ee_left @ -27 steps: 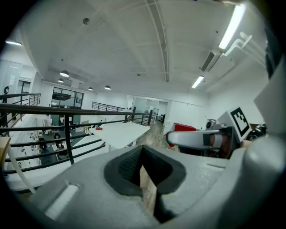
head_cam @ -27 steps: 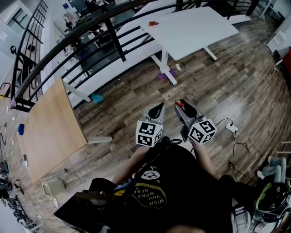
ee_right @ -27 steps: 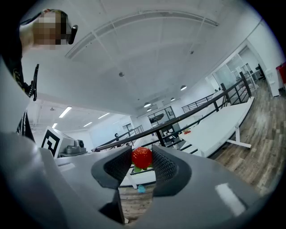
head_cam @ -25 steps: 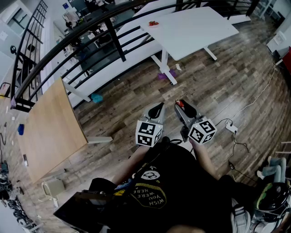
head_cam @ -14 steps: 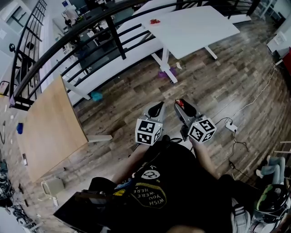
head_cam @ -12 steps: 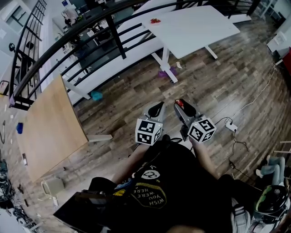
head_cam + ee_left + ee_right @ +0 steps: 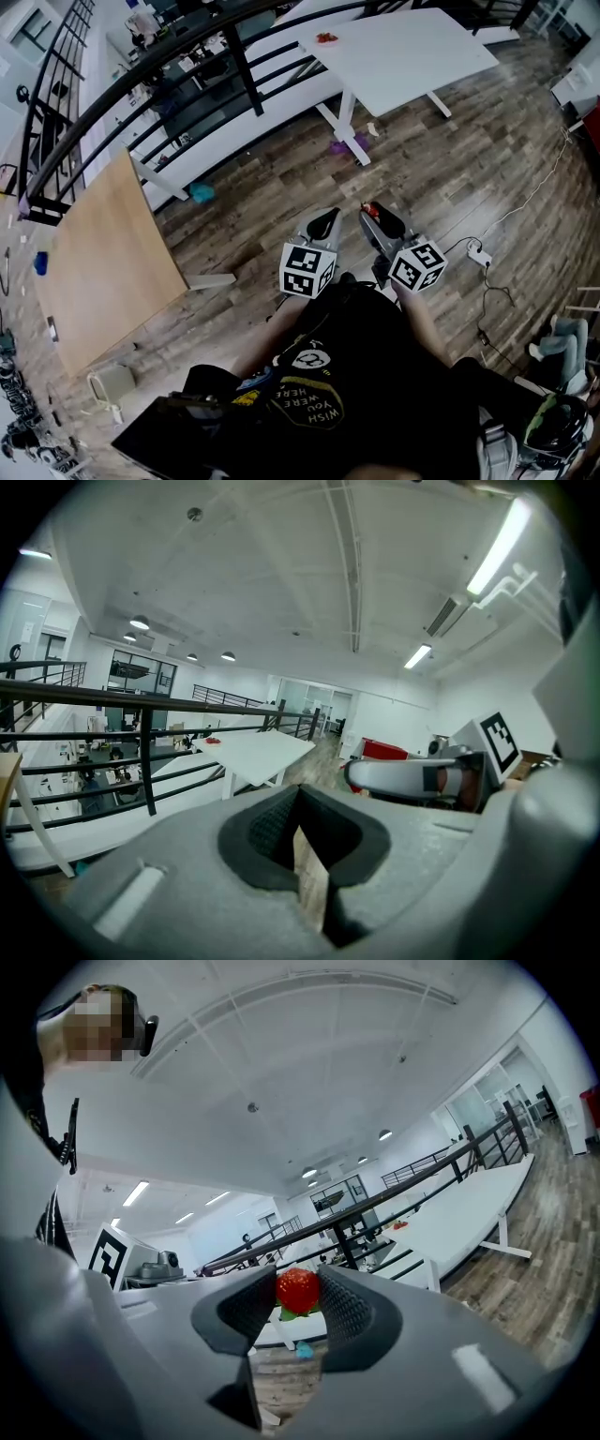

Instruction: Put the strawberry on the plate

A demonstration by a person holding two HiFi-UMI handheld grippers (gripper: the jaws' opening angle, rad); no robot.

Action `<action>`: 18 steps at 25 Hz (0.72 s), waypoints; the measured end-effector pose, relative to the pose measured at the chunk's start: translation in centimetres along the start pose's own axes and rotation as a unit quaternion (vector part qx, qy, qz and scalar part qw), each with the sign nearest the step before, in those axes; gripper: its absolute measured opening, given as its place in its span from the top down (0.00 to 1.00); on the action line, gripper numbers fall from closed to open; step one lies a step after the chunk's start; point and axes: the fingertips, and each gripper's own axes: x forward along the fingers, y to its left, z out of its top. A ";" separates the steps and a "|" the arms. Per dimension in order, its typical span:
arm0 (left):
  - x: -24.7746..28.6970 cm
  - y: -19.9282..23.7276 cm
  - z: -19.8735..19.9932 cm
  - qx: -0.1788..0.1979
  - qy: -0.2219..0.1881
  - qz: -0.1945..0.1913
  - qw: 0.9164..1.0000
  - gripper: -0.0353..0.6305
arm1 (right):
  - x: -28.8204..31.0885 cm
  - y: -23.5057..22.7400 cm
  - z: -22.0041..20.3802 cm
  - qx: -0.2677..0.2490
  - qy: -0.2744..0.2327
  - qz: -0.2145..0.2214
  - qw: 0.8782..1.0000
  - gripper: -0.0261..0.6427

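– where's the strawberry [image 7: 298, 1291]?
– clamped in the right gripper [image 7: 380, 218], above the wood floor [image 7: 281, 187], well apart from the white table [image 7: 403, 56]. left gripper [image 7: 298, 797] clenched, empty.
– any writing?
– black shirt [image 7: 356, 375]: "wish you were here".

From where I stand, the left gripper [image 7: 323, 225] and right gripper [image 7: 377, 217] sit just beside each other at mid-frame, with hardly any room between them. Above them the wooden floor [image 7: 281, 187] runs open up to the white table [image 7: 412, 56] at upper centre. Its legs [image 7: 349, 117] stand in the way low down, with a small purple thing [image 7: 339, 147] at their foot. The tabletop is mostly bare, with only the plate [image 7: 320, 42] at its upper-left corner. A black railing [image 7: 242, 75] closes off the upper left, and a wooden table [image 7: 103, 262] blocks the left edge. At right, what looks like a power strip [image 7: 479, 254] lies on the floor.
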 end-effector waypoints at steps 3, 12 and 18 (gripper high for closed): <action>-0.4 0.2 -0.3 -0.002 0.000 -0.011 1.000 0.94 | 0.1 0.7 -0.5 0.004 0.000 -0.007 1.000 0.75; 0.5 1.0 -0.8 -0.005 0.010 -0.025 1.000 0.94 | 0.8 -0.2 -0.9 0.015 0.001 -0.023 1.000 0.75; 3.1 2.7 1.7 -0.007 -0.003 0.009 1.000 0.94 | 2.3 -2.5 1.2 0.017 -0.005 -0.007 1.000 0.75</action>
